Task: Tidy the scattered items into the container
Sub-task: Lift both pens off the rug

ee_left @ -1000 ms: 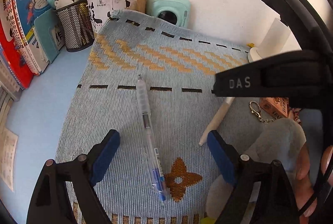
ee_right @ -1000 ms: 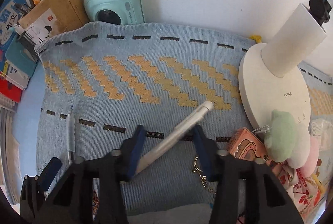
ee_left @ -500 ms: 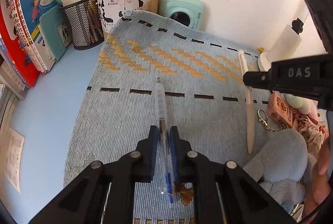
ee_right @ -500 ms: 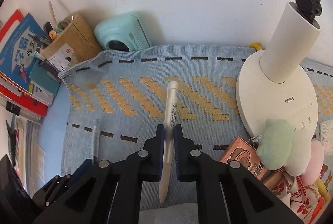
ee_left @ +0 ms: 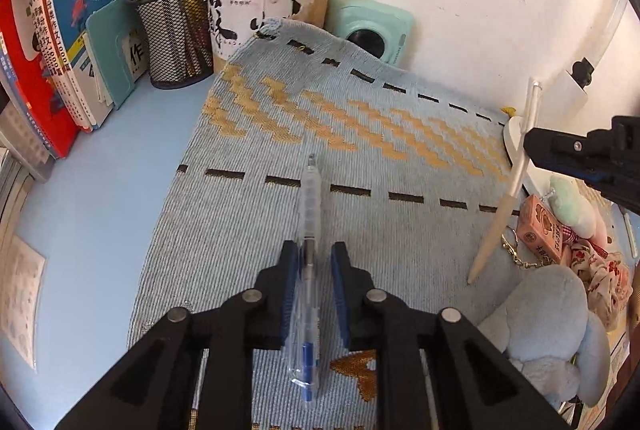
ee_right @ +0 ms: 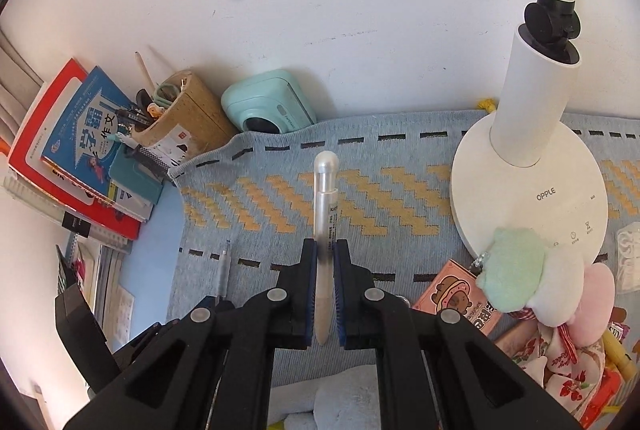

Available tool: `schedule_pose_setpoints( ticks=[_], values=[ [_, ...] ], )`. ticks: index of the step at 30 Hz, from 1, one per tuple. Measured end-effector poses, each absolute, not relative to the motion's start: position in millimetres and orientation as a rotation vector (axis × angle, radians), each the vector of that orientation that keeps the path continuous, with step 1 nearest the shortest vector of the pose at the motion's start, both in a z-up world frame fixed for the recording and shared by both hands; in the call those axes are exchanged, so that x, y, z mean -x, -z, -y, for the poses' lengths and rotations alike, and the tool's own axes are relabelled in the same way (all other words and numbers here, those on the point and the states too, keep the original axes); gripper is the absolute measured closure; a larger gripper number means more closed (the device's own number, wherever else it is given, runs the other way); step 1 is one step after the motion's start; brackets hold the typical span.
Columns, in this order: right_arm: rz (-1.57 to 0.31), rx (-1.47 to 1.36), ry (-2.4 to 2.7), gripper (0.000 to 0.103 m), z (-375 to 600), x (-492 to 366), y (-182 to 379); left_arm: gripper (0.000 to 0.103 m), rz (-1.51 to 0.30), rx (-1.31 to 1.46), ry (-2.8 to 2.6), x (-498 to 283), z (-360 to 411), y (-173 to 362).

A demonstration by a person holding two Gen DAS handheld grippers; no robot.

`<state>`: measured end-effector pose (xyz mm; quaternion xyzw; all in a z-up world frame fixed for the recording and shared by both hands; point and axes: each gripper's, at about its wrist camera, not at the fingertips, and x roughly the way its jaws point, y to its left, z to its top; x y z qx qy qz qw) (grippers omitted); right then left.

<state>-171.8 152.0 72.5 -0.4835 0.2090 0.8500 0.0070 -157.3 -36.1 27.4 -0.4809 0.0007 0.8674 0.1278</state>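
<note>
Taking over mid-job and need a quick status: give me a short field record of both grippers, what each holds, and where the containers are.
left gripper: shut on clear pen, lifted over the knitted mat
right gripper: shut on white pen, pointing toward the wall
white pen tilt: hangs slanted, tip down, in the left wrist view
containers: wooden pen holder and black mesh cup, side by side at the back left, both already holding pens
clutter right: lamp base, plush toys, not touched
</note>
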Motion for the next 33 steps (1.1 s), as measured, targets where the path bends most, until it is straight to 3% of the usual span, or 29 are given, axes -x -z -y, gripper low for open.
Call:
schedule_pose_setpoints(
  ticks=[1, 3, 4, 5, 8, 12, 15, 17, 18, 20, 21, 22, 24, 25, 26, 29, 33],
  values=[
    [-0.645, 1.519, -2.658, 0.094, -151.2, 172.7, -71.2, 0.058, -0.028, 1.386, -2.52, 156.6, 29.9, -26.8],
    [-0.602, 1.557, -2.645, 0.094, -147.2, 178.1, -65.7, 0.055, -0.124, 1.372, -2.548, 154.9, 17.3, -25.0],
    [-0.566, 1.597, -2.625, 0.094, -144.6, 182.8, -60.7, 0.068, -0.153, 1.361, -2.562, 154.0, 14.3, -25.1],
    [-0.542, 1.622, -2.607, 0.094, -143.3, 186.8, -56.2, 0.091, -0.15, 1.354, -2.568, 154.1, 15.2, -25.9],
    [-0.489, 1.725, -2.555, 0.094, -139.2, 203.3, -40.5, 0.092, -0.071, 1.364, -2.539, 157.3, 25.4, -26.8],
    [-0.554, 1.752, -2.462, 0.093, -147.4, 211.7, -28.1, 0.089, -0.121, 1.344, -2.535, 154.8, 23.4, -26.1],
    [-0.531, 1.745, -2.436, 0.082, -148.6, 215.9, -24.4, 0.077, -0.143, 1.327, -2.538, 153.0, 17.2, -25.1],
    [-0.489, 1.753, -2.43, 0.073, -145.1, 219.5, -20.4, 0.055, -0.17, 1.309, -2.533, 152.0, 9.0, -23.5],
    [-0.471, 1.736, -2.446, 0.073, -142.9, 219.7, -21.2, 0.049, -0.202, 1.305, -2.537, 152.2, 3.6, -21.9],
    [-0.389, 1.712, -2.458, 0.072, -135.5, 218.8, -19.4, 0.027, -0.237, 1.326, -2.579, 155.1, 0.5, -20.7],
    [-0.309, 1.698, -2.469, 0.072, -128.9, 217.9, -19.1, 0.026, -0.193, 1.346, -2.574, 158.7, 4.9, -19.6],
    [-0.225, 1.696, -2.471, 0.072, -122.0, 216.9, -18.4, 0.031, -0.149, 1.352, -2.572, 161.0, 10.1, -19.9],
    [-0.199, 1.689, -2.477, 0.084, -120.3, 213.7, -18.6, 0.055, -0.156, 1.333, -2.594, 161.6, 14.0, -22.8],
    [-0.251, 1.699, -2.48, 0.092, -124.4, 212.2, -18.5, 0.078, -0.168, 1.321, -2.591, 161.4, 14.2, -24.5],
    [-0.292, 1.697, -2.475, 0.092, -129.0, 210.1, -19.5, 0.093, -0.179, 1.324, -2.587, 161.7, 14.1, -25.5],
    [-0.45, 1.647, -2.527, 0.092, -143.5, 197.4, -30.9, 0.094, -0.139, 1.344, -2.565, 161.8, 19.9, -26.7],
    [-0.524, 1.567, -2.624, 0.092, -152.4, 174.6, -60.1, 0.094, 0.001, 1.401, -2.546, 157.0, 40.8, -35.5]
  ],
)
